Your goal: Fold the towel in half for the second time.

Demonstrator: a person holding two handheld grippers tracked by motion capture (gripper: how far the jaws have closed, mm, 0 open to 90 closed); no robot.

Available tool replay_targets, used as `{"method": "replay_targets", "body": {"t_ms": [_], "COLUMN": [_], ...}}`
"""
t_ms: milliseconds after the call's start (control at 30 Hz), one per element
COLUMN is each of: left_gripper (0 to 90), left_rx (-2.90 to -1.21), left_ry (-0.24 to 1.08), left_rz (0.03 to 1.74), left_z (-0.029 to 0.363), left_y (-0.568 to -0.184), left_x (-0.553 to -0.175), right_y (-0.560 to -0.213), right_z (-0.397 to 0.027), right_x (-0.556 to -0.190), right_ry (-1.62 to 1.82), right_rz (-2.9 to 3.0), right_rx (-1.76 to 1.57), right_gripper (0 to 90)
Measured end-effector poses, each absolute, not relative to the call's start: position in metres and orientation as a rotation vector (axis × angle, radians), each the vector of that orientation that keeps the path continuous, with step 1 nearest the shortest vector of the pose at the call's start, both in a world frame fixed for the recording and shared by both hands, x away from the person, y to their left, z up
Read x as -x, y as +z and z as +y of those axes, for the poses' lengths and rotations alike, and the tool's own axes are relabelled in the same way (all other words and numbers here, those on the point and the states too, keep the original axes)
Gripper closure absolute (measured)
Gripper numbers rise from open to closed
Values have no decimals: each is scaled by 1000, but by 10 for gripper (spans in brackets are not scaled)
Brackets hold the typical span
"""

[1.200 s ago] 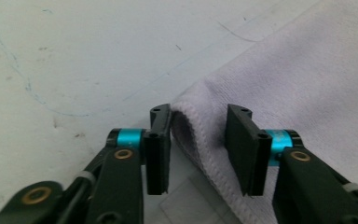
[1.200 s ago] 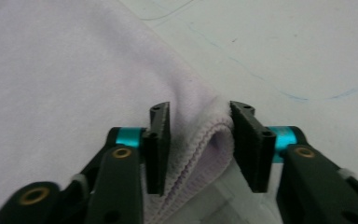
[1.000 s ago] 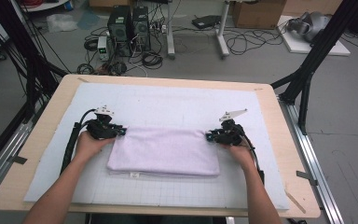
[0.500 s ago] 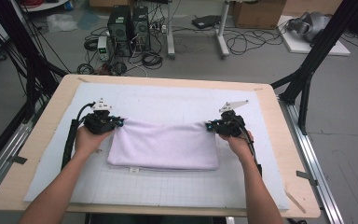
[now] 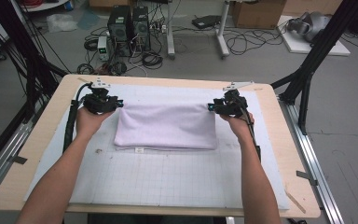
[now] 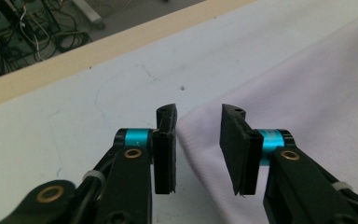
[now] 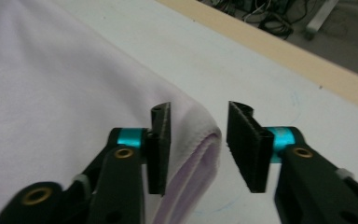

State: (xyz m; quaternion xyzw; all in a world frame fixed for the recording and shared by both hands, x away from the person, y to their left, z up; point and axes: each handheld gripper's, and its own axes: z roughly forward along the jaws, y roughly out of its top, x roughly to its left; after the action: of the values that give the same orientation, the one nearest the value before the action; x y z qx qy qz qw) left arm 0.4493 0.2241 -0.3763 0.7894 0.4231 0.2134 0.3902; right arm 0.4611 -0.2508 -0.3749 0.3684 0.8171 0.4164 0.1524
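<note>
Both the left gripper (image 5: 116, 103) and right gripper (image 5: 211, 107) have just spread, releasing the folded lilac cloth (image 5: 167, 125); each should lift straight clear so the corners stay flat.

folded lilac cloth (image 5: 167, 126) on white mat (image 5: 168, 177); left gripper (image 5: 116, 103) and right gripper (image 5: 212, 107) at its far corners, jaws just opened.

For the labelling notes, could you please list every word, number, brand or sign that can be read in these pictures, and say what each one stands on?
No text can be read anywhere.
Small white tag at the near edge of the folded lilac cloth: tag too small to read.
White gridded mat: printed lines, no legible figures.
Computer towers on the floor: no readable brand.
Cardboard boxes at the back: any print too blurred.
</note>
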Motion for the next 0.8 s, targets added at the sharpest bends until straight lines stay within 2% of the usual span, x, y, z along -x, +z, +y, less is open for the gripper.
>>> {"method": "replay_targets", "body": {"t_ms": [100, 467, 600, 800], "left_gripper": [612, 618, 605, 535], "left_rx": [-2014, -2104, -2088, -2062], "left_ry": [523, 417, 402, 390], "left_rz": [1052, 897, 877, 866], "left_z": [227, 221, 223, 226], "left_y": [-381, -410, -415, -413], "left_x": [-443, -397, -383, -372], "right_y": [-385, -405, -407, -408], "right_z": [-253, -248, -246, -243], "right_x": [-458, -420, -413, -402], "right_ry": [1173, 1185, 1221, 1279], "right_rz": [2380, 2466, 2479, 2458], "right_rx": [-1063, -1029, -1032, -1017], "right_gripper": [541, 554, 488, 387]}}
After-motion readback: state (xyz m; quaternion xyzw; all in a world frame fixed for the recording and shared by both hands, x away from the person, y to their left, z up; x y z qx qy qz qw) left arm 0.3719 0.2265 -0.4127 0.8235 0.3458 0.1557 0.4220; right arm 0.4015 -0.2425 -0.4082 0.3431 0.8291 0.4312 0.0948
